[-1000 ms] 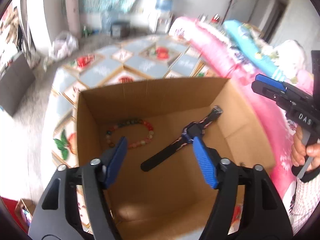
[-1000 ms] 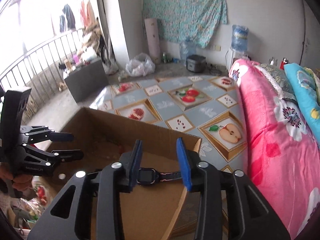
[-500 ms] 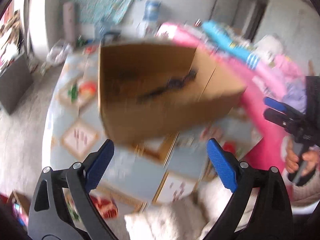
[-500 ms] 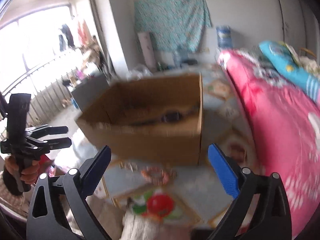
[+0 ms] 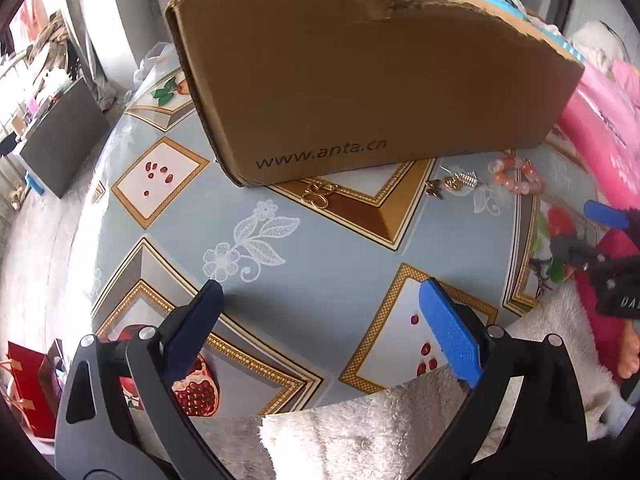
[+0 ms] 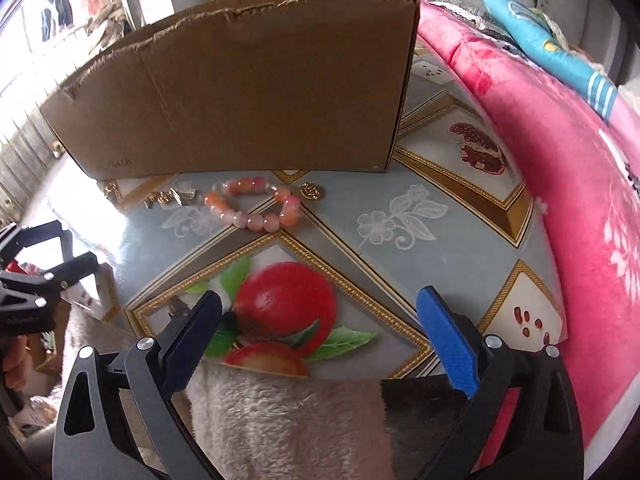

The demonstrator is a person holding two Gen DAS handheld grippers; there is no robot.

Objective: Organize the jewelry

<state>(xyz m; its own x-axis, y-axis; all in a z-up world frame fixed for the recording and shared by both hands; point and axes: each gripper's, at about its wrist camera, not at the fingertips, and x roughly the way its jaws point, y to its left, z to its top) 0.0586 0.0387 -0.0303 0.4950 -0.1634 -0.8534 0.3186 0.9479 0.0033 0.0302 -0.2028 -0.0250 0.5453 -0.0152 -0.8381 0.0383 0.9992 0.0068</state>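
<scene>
Both jaws spread wide and empty: left gripper (image 5: 320, 332) still opening, right gripper (image 6: 320, 332) just let the watch go into the box (image 6: 240, 92), both now down over the table (image 6: 420, 264), bead bracelet (image 6: 256, 204) likely next.

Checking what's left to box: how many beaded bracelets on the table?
1 on the table: the pink-orange beaded bracelet lies on the tablecloth in front of the cardboard box, between the small gold pieces and a gold pendant. The box's inside is hidden.
</scene>
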